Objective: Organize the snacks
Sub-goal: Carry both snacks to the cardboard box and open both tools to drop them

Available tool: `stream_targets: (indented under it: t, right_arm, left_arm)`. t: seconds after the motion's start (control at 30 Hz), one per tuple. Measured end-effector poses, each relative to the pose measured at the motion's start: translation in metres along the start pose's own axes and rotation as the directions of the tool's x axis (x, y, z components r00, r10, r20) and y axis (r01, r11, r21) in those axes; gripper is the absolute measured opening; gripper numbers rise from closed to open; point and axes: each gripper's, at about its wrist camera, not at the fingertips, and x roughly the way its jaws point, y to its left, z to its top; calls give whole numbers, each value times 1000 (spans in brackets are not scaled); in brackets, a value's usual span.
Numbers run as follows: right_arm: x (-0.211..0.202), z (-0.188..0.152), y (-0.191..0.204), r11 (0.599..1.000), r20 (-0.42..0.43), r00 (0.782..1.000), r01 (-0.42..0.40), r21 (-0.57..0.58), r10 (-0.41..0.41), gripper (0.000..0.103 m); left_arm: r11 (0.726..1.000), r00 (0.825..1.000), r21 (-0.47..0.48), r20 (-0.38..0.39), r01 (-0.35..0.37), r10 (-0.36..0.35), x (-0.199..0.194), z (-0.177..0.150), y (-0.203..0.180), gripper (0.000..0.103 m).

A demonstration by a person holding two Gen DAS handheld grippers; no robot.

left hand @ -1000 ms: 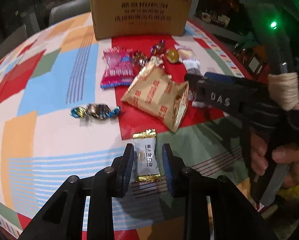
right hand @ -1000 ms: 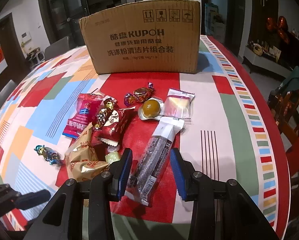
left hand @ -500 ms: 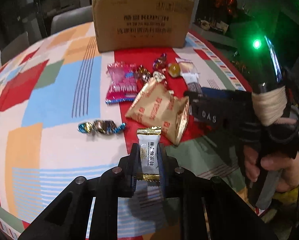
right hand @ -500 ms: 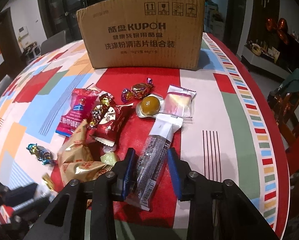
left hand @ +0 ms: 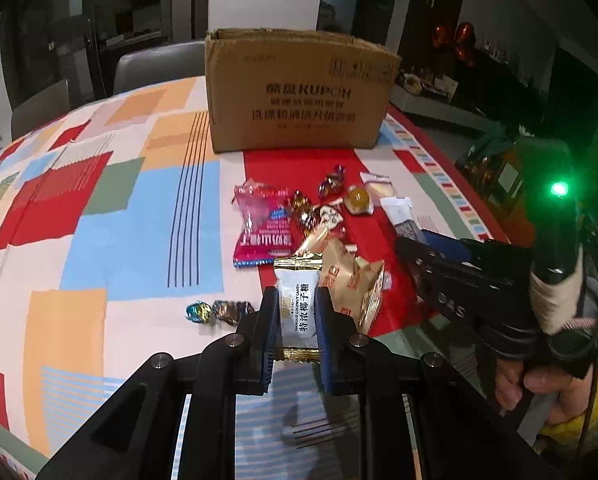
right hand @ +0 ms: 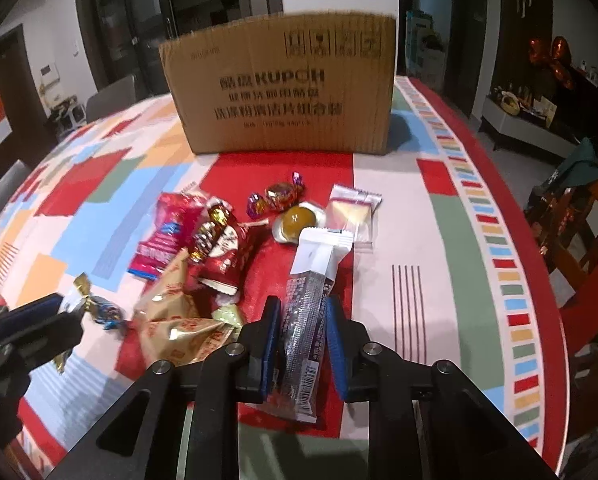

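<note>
My left tongs [left hand: 297, 316] are clamped on a white coconut candy [left hand: 299, 308] with gold crimped ends, lifted off the table [left hand: 99, 240]; its long axis runs straight away from me toward the cardboard box [left hand: 299, 92]. My right tongs [right hand: 302, 332] are closing on a long dark stick pack [right hand: 305, 320] with a white top, which lies between the pads on the red patch, its white end pointing toward the box and leaning slightly right. Around it lie a gold pouch [right hand: 175, 320], a pink packet [right hand: 167, 236], a red wrapper [right hand: 227, 256] and a yellow jelly cup [right hand: 297, 220]. The tablecloth is a patchwork of colours; the room behind is dim, with grey chairs [left hand: 155, 64].
</note>
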Motion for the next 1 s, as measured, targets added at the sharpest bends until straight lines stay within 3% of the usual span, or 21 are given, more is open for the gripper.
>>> stream_targets:
  t: [0.47,0.73,1.0]
  right_arm:
    - [-82,41,5,996,168,982,-78,-32,82,24]
    - [-89,86,1,996,234,969,-71,-49,81,24]
    - [-81,143,-4,995,258,962,-79,-60,92,24]
  left_arm:
    - [1000,988,6,151,24,-25,-40,47,5,19]
    - [998,971,70,239,-3,-14,-50,104,1,19]
    - [994,967,110,255,-16,-13,-46,164,3,19]
